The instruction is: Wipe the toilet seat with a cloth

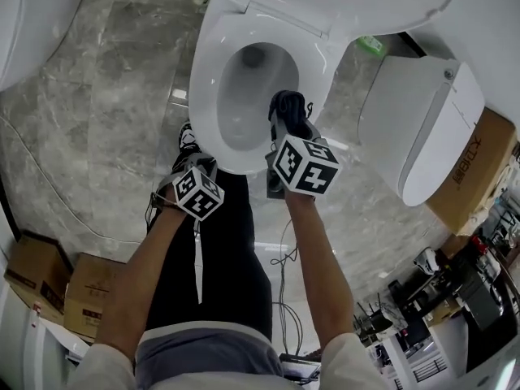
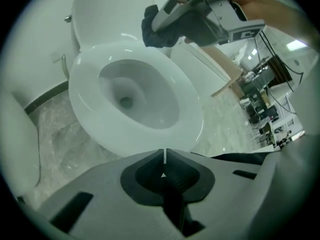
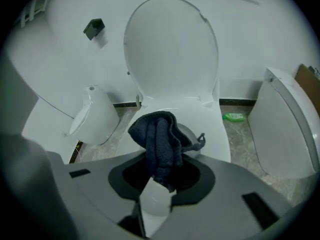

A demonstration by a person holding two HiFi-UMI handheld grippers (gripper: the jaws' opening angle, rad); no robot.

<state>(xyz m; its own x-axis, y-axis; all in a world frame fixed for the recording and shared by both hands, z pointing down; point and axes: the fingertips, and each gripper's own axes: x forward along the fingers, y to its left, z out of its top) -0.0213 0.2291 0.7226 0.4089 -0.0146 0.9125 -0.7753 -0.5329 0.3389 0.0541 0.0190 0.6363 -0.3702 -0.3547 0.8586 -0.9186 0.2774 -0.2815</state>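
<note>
The white toilet seat (image 1: 205,80) lies down around the open bowl, and its lid (image 3: 170,49) stands raised behind it. My right gripper (image 1: 286,127) is shut on a bunched dark blue cloth (image 3: 157,136), which hangs just over the seat's right front rim. In the left gripper view the cloth (image 2: 152,31) shows above the seat's (image 2: 90,69) far side. My left gripper (image 2: 164,156) is lower, near the seat's front edge. Its jaws are shut with nothing between them, leaving only a thin slit.
A second white toilet (image 1: 431,128) stands to the right, with a cardboard box (image 1: 479,177) beside it. A green bottle (image 3: 234,117) lies on the marble floor behind. Another white fixture (image 3: 92,116) stands at the left. Cardboard boxes (image 1: 49,283) and cables lie near the person's legs.
</note>
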